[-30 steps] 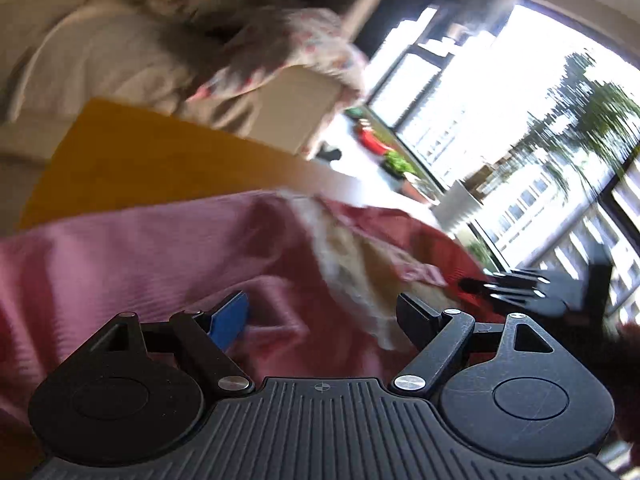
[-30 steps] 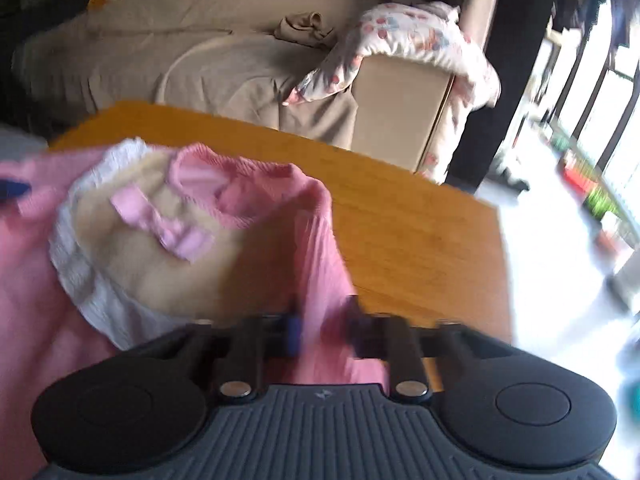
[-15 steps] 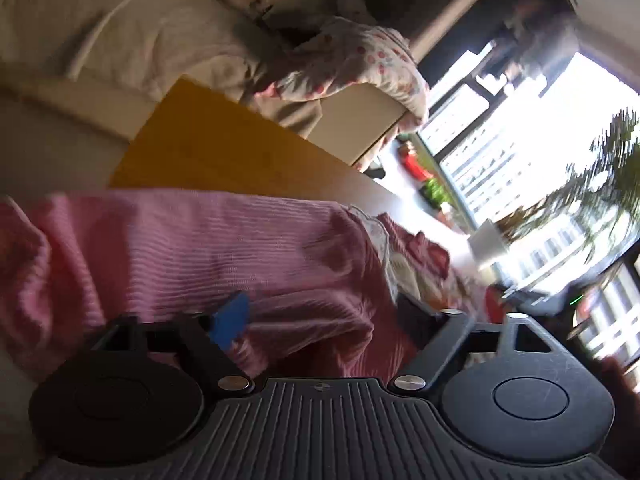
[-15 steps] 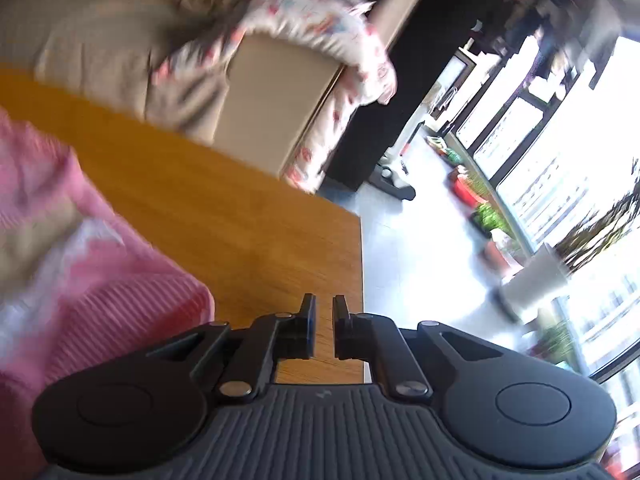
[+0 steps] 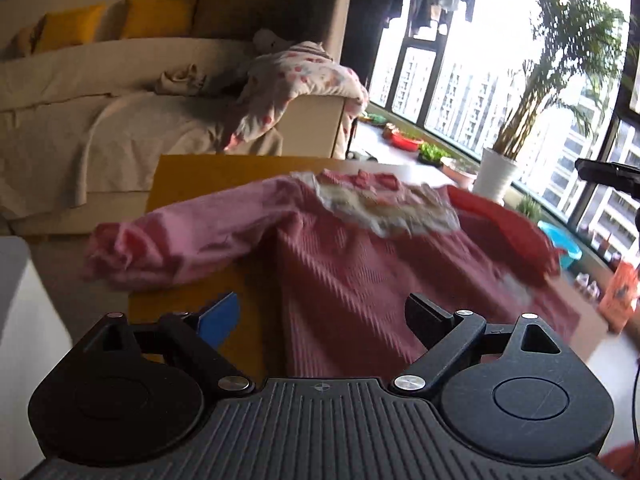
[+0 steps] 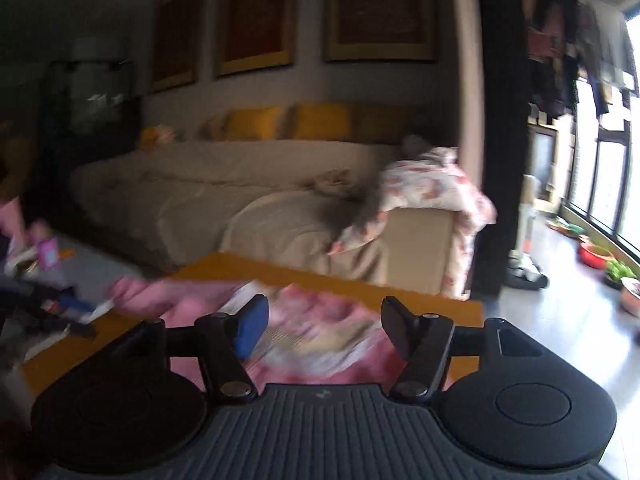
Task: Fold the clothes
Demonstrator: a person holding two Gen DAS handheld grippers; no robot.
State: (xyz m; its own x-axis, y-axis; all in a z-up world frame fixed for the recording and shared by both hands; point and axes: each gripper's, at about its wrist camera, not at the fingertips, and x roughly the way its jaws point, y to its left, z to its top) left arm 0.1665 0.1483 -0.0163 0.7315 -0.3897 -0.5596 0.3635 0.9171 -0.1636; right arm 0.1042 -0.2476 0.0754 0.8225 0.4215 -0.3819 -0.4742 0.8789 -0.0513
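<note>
Spread across the wooden table (image 5: pixel 188 176) now, the pink knitted garment (image 5: pixel 344 272) is seen front up with its lace collar (image 5: pixel 384 208) toward the far edge, whereas a second ago it was bunched close under both cameras and its sleeve was pinched in the right gripper (image 6: pixel 320 322), whose jaws have just been opening and now stand moderately apart with nothing pressed between them. The left gripper (image 5: pixel 324 312) is held back from the near hem, its jaws wide and empty, cloth being visible only beyond the gap. For the fold to be done well, it is judged that the left sleeve (image 5: pixel 160 252), which trails over the table's left edge, should be taken near its cuff and laid across the chest, and the body smoothed flat before any crease is set; a pinch on a single layer would be preferable to a bunched grab. By the left wrist view the whole garment, both sleeves and a potted palm (image 5: pixel 560 80) at the window are shown sharply; by the right wrist view the garment is given only as a blur, but the sofa (image 6: pixel 224 184), its floral blanket (image 6: pixel 432 188) and three framed pictures (image 6: pixel 380 8) on the wall are revealed
</note>
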